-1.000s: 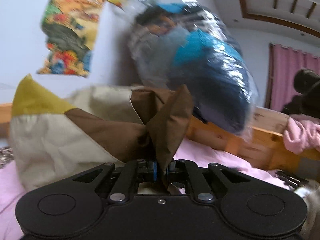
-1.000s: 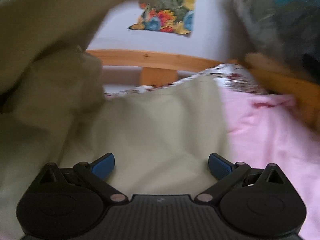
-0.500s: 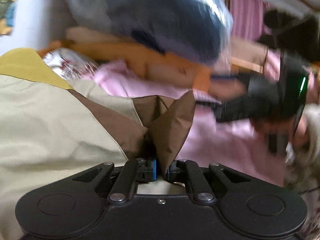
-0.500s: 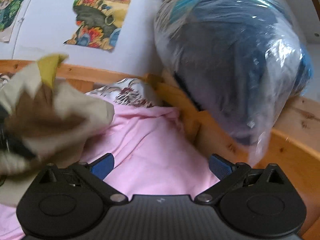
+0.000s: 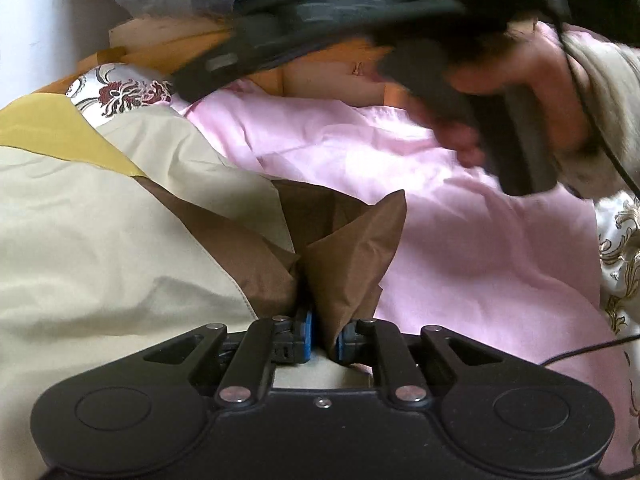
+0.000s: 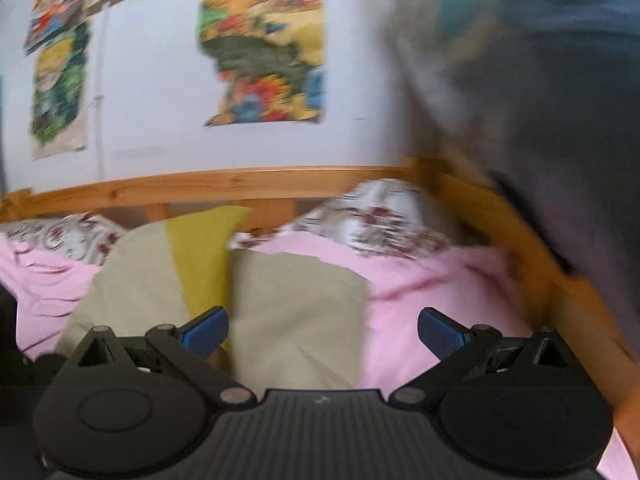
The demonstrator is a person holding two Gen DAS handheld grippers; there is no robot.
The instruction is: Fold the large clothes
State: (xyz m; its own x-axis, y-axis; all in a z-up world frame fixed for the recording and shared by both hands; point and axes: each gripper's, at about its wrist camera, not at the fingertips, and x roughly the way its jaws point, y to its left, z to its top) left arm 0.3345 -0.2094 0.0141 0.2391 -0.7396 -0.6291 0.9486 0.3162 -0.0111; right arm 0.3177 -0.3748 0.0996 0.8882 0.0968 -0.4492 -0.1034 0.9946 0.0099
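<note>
A large beige garment (image 5: 100,240) with yellow and brown panels lies spread on the pink sheet (image 5: 460,240). My left gripper (image 5: 324,338) has a bunched brown corner (image 5: 352,256) of it between its blue pads; the jaws are opening, but the fold still stands pinched. My right gripper (image 6: 322,330) is wide open and empty above the bed. Past its fingers the garment (image 6: 296,312) lies flat with a yellow strip. In the left wrist view a hand (image 5: 560,92) grips the other tool's black handle at the upper right, blurred.
A wooden bed frame (image 6: 248,184) runs along the white wall with colourful posters (image 6: 264,52). Floral bedding (image 6: 384,216) lies at the head. A big plastic bag of dark blue clothes (image 6: 560,92) rests on the frame at the right. A cable (image 5: 580,350) crosses the sheet.
The left gripper came down and laid the garment on the bed, still holding the brown corner. The right gripper, empty, rose off the cloth and now faces the wall.
</note>
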